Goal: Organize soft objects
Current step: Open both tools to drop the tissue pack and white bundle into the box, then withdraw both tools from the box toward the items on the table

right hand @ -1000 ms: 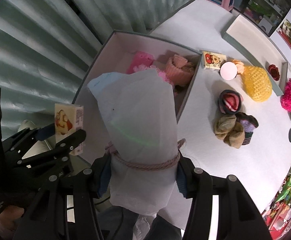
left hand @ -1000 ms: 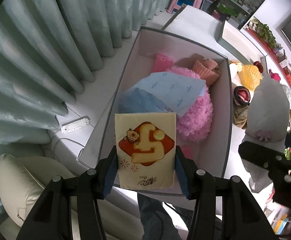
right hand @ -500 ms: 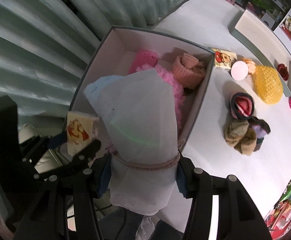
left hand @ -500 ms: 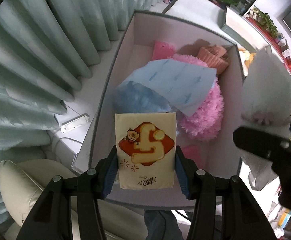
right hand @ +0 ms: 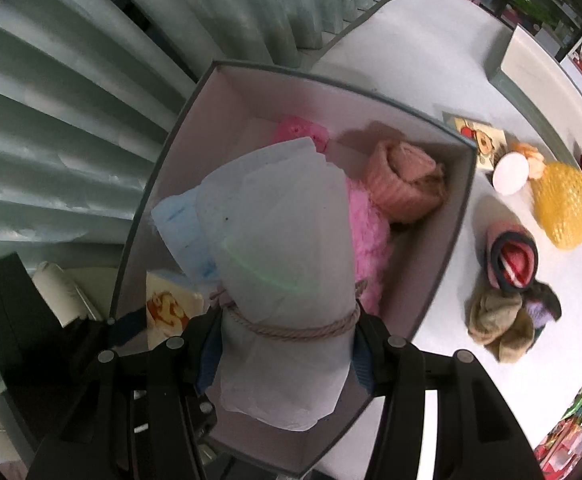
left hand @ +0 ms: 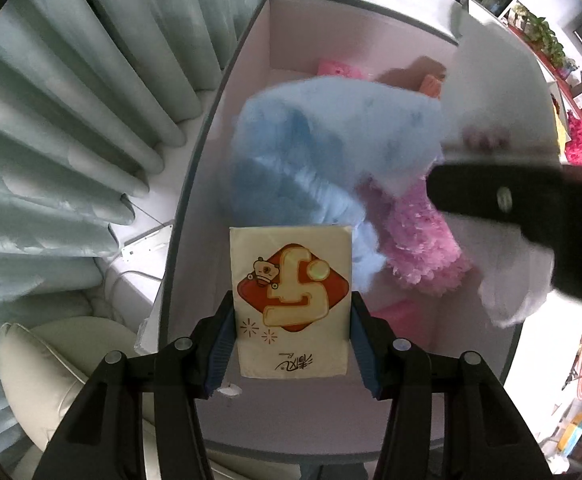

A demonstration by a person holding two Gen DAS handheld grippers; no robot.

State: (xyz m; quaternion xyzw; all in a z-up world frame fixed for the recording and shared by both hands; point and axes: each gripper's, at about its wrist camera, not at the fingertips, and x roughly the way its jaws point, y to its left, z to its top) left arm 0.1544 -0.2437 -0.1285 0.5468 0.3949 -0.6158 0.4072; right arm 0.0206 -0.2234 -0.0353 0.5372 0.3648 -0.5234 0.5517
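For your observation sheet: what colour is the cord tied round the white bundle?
Dusty pink cord; right wrist view shows it best.

The packet is cream with a red diamond and a yellow cartoon figure. The bundle is white, tied with a dusty pink cord. The box is pale inside with a grey rim, holding a light blue fluffy thing, a pink fluffy one and a salmon knitted roll. On the white table lies a yellow textured ball. The curtain is pale green.
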